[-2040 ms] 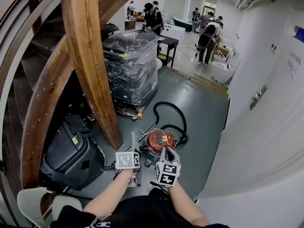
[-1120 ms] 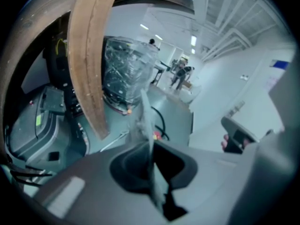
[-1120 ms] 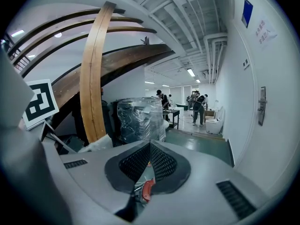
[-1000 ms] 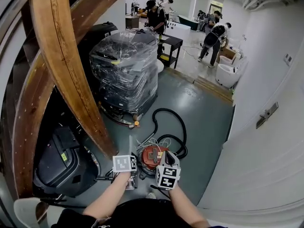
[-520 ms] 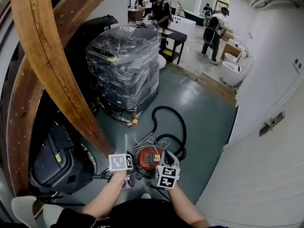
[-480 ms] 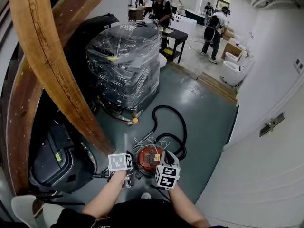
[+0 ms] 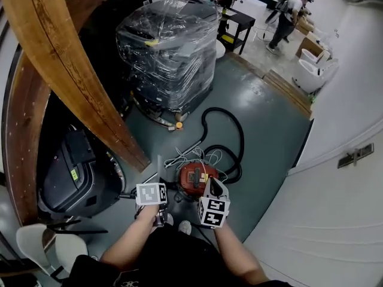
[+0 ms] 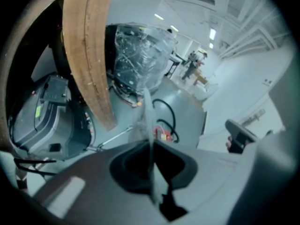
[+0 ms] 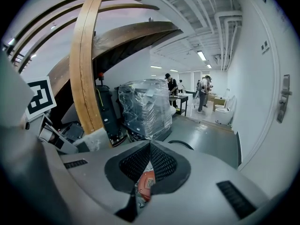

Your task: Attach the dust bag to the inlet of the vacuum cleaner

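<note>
**Bag in left gripper, vacuum on the floor ahead**

Left gripper [image 8: 150, 148] is clenched on the dust bag [image 8: 146, 118], a thin pale sheet I see edge-on, standing up out of the jaws. Right gripper [image 9: 149, 148] is closed with nothing in it. The red vacuum cleaner [image 7: 196, 179] sits on the floor, and both grippers are on my side of it; I cannot tell whether either touches it.

Around the vacuum:
- black hose [image 7: 241, 142] looped behind it
- white cable tangle [image 7: 197, 156] at its far edge
- plastic-wrapped pallet [image 7: 170, 46] farther behind
- wooden beam [image 7: 78, 88] and black floor machine [image 7: 75, 181] to its left

I cannot make out the inlet.
</note>
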Available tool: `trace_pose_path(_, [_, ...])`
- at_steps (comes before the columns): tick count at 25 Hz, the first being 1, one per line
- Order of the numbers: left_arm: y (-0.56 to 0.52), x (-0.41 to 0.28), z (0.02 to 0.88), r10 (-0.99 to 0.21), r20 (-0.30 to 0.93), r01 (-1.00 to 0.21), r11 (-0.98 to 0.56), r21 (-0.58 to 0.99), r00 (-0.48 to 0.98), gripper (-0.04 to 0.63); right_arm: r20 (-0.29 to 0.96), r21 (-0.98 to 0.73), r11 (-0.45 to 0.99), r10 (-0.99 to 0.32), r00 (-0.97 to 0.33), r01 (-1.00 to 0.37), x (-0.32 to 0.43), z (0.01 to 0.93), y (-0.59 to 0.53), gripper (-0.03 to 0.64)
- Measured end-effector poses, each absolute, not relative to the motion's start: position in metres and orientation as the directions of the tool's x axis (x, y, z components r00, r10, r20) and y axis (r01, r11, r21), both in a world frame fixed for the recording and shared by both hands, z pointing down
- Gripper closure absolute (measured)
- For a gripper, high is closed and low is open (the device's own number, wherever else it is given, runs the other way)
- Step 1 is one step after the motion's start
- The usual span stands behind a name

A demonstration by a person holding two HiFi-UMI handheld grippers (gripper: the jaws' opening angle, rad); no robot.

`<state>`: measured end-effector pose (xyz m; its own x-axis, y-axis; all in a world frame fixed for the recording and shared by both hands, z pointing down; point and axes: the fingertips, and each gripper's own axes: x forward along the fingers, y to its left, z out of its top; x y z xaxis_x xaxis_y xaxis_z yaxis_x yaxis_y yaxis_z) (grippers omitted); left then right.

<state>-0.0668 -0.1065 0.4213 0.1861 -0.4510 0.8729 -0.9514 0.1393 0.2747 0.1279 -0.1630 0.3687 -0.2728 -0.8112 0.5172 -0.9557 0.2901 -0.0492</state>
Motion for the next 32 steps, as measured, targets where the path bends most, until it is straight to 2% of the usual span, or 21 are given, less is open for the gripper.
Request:
trace_pose_path(18, [-0.110, -0.108, 0.549, -0.339, 0.926, -0.965, 0.137, 0.223, 0.166, 0.577, 0.678, -0.060, 0.314, -0.684, -0.270, -0.947, 0.112, 0.507, -0.157, 0.623])
trace_pose_path(32, [-0.130, -0.140, 0.688, -0.300, 0.944, -0.972, 0.145, 0.184, 0.134, 0.577, 0.704, -0.060, 0.272, -0.670, -0.234, -0.960, 0.115, 0.634, -0.186, 0.623])
